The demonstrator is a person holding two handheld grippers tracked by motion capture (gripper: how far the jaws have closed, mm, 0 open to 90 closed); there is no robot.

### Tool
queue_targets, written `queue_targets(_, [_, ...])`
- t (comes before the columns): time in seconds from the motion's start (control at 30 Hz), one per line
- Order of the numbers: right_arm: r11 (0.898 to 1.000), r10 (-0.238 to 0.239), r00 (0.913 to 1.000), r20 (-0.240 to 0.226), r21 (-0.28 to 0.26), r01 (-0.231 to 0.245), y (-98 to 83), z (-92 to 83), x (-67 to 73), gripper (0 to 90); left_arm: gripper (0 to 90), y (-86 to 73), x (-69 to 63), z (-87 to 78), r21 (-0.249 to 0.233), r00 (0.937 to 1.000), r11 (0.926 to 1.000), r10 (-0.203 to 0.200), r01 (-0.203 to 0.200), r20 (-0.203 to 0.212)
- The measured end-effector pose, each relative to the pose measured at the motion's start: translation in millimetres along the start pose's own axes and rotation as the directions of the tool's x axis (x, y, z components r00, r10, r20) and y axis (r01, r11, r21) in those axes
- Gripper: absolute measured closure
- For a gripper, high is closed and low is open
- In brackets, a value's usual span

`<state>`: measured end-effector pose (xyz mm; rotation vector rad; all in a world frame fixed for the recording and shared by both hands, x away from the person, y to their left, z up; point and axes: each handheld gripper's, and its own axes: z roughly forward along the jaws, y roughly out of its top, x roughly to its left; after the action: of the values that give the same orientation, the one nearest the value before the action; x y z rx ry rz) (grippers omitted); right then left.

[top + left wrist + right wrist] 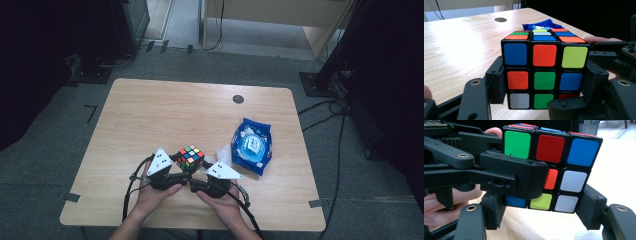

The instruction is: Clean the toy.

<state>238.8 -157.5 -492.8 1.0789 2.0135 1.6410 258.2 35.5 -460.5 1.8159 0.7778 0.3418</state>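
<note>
High view: both hands hold the Rubik's cube (190,157) just above the table (150,110) near its front edge, left gripper (176,172) and right gripper (197,175) meeting at it; a blue wipes pack (251,145) lies just beside. Left gripper view: its pads clamp the cube's lower layers. Right gripper view: its jaws flank the cube (contact unclear). Judgement: seat the right pads squarely on one layer before twisting.

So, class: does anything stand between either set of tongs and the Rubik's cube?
Nothing visible does. The left tongs flank the Rubik's cube with pads at its lower sides; the right tongs bracket its bottom layer. The blue wipes packet lies apart on the table.
</note>
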Motion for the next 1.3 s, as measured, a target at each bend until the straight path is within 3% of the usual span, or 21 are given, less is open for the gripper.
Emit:
queue_targets(0.2, [0.999,-0.047,0.9989,0.0,0.014,0.047,-2.3,-0.4,-2.2,33.8,33.9,0.6,0.4,2.1,0.031,1.0,0.9995,0.0,0.0,0.008])
queue_targets(0.27, [0.995,-0.099,0.9949,0.017,0.019,0.099,-3.2,-0.8,-1.1,33.8,33.4,1.0,1.0,2.4,0.031,0.9999,0.9995,-0.008,0.008,0.012])
queue_targets(0.3, [0.988,-0.152,0.9879,0.031,0.029,0.151,-3.9,-0.6,0.5,33.8,33.0,1.4,1.2,2.2,0.03,0.9998,0.9995,-0.014,0.014,0.013])
queue_targets(0.37, [0.964,-0.264,0.9631,0.05,0.054,0.262,-6.6,-0.2,6.1,33.8,32.9,2.0,1.9,1.6,0.036,0.9997,0.9993,-0.008,0.008,0.021])
queue_targets(0.4, [0.958,-0.286,0.9566,0.059,0.059,0.282,-7.4,-0.1,7.9,33.8,33.2,1.9,1.8,1.4,0.038,0.9997,0.9993,0.002,-0.002,0.023])
queue_targets(0.5, [0.951,-0.307,0.9481,0.083,0.062,0.303,-6.8,0.1,8.5,34.5,33.5,1.9,0.9,1.1,0.051,0.9997,0.9985,0.018,-0.019,0.018])
queue_targets(0.67, [0.923,-0.384,0.9176,0.101,0.072,0.379,-5.8,-1.1,9.3,34.5,33.9,3.2,3.0,0.0,0.053,0.9989,0.9985,0.01,-0.012,0.045])
queue_targets(0.73, [0.904,-0.426,0.8977,0.112,0.08,0.419,-4.6,-2.1,9.8,34.5,33.9,3.2,4.5,-0.2,0.057,0.9984,0.9984,0.002,-0.005,0.056])
queue_targets(0.77, [0.888,-0.459,0.8809,0.116,0.092,0.451,-4.0,-2.7,9.9,34.5,33.9,3.1,5.2,-0.2,0.062,0.9981,0.9981,-0.002,-0.002,0.062])
queue_targets(0.8, [0.879,-0.476,0.8716,0.116,0.096,0.468,-3.8,-2.7,9.9,34.5,33.9,3.3,6.7,0.2,0.075,0.9973,0.9972,-0.011,0.005,0.073])
queue_targets(0.83, [0.862,-0.506,0.8541,0.119,0.103,0.497,-3.7,-3.0,9.3,34.6,33.9,3.3,7.7,0.5,0.082,0.9969,0.9966,-0.015,0.009,0.078])
queue_targets(0.9, [0.845,-0.534,0.8375,0.115,0.113,0.523,-4.7,-3.0,8.5,34.5,33.9,2.8,9.6,1.9,0.102,0.9957,0.9945,-0.029,0.02,0.088])
queue_targets(0.97, [0.835,-0.549,0.8277,0.116,0.122,0.537,-5.8,-2.9,8.3,34.5,33.9,2.4,9.7,2.6,0.11,0.9955,0.9937,-0.029,0.018,0.091])
queue_targets(1.0, [0.832,-0.553,0.8251,0.117,0.122,0.54,-6.3,-3.0,8.1,34.4,34.0,2.1,8.5,2.1,0.103,0.9962,0.9946,-0.019,0.01,0.085])
queue_targets(1.07, [0.835,-0.55,0.8286,0.107,0.112,0.539,-6.5,-2.9,5.8,33.7,34.1,2.4,7.5,1.0,0.092,0.9983,0.9958,-0.002,-0.004,0.058])
queue_targets(1.13, [0.85,-0.524,0.8453,0.102,0.13,0.511,-5.8,-2.9,-0.1,28.1,34.2,2.9,12.5,-3.1,0.065,0.9995,0.9977,-0.02,0.018,0.025])
queue_targets(1.17, [0.86,-0.503,0.8588,0.096,0.15,0.487,-6.0,-4.3,-6.4,26.9,34.2,3.0,14.7,-4.8,0.053,0.9996,0.9983,-0.027,0.026,0.013])
queue_targets(1.2, [0.865,-0.495,0.8629,0.102,0.157,0.477,-6.3,-5.4,-9.3,29.4,34.2,3.0,16.7,-6.6,0.048,0.9996,0.9984,-0.029,0.029,0.0])
queue_targets(1.23, [0.865,-0.494,0.8611,0.119,0.162,0.474,-6.3,-7.2,-13.0,30.4,34.2,2.8,18.6,-8.1,0.039,0.9994,0.9988,-0.03,0.031,-0.015])
queue_targets(1.27, [0.873,-0.481,0.8663,0.134,0.165,0.459,-5.5,-9.1,-16.6,32.0,34.2,2.4,22.0,-11.0,0.024,0.9989,0.9992,-0.032,0.033,-0.035])
queue_targets(1.3, [0.902,-0.425,0.8926,0.151,0.157,0.403,-1.5,-13.7,-22.7,36.1,34.2,1.9,24.0,-12.9,0.009,0.9982,0.9991,-0.04,0.04,-0.044])
